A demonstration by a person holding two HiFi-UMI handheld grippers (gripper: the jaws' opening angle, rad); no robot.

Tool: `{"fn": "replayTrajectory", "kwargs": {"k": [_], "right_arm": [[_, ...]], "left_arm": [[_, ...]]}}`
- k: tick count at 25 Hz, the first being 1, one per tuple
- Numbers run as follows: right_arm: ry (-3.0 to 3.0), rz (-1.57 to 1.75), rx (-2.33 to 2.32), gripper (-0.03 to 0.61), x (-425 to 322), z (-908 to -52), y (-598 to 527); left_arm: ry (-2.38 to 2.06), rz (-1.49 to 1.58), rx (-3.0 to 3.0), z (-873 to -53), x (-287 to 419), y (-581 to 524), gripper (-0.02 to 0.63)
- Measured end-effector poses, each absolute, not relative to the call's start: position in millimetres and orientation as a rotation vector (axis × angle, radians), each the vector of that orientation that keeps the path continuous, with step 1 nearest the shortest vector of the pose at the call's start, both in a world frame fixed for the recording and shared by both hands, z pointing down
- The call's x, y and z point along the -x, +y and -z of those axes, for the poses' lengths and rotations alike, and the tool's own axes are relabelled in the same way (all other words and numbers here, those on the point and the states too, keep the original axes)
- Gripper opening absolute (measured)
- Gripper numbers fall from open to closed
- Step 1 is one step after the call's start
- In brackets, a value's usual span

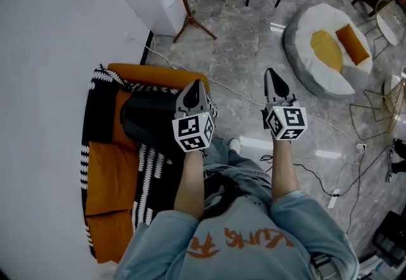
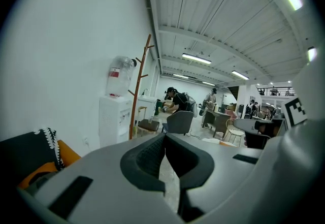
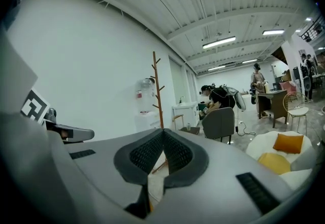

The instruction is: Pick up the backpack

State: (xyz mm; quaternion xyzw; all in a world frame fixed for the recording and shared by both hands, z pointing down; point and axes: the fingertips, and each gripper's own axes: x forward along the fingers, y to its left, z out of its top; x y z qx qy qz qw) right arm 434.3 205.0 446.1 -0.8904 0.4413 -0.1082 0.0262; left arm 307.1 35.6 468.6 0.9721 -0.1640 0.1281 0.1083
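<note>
**Item 1:** black fabric backpack [image 1: 147, 121]. Lies on seat of orange cushioned armchair [image 1: 152, 73], partly over black-and-white patterned throw [image 1: 151, 177]. Not gripped.

**Item 2:** left tool [image 1: 194, 88]. Jaws pressed together, nothing between. Backpack just beside it at 9 o'clock, so likely staged for approach.

**Item 3:** right tool [image 1: 273, 77]. Jaws likewise together, empty. Over grey stone floor, at 3 o'clock of backpack, well apart.

**Judgement:** pickup not yet begun; jaws must part before any grasp.

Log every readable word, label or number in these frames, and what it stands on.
Nothing reads clearly.
Shirt, orange print: upside down, not legible.
Water bottle, red label: too small to read.
Marker cubes: square patterns only, no words.
</note>
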Motion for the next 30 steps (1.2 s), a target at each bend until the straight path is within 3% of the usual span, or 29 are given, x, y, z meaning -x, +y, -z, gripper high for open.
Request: {"fn": "replayTrajectory", "kwargs": {"k": [11,21,30], "right_arm": [[1.768,0.330,2.539,-0.005,-377.6,-437.5,39.4],[2.293,0.286,2.182,-0.005,-247.7,-429.7,-146.3],[2.633,0.283,1.882,-0.004,-133.3,-433.8,-222.8]], "left_arm": [[-0.886,-0.333,-2.732,-463.0,-204.1,-85.6,0.021],[-1.396,-0.197,-2.447,-463.7,-37.0,-202.6,0.021],[-1.680,-0.096,-2.185,-474.0,85.0,-223.9,0.021]]}}
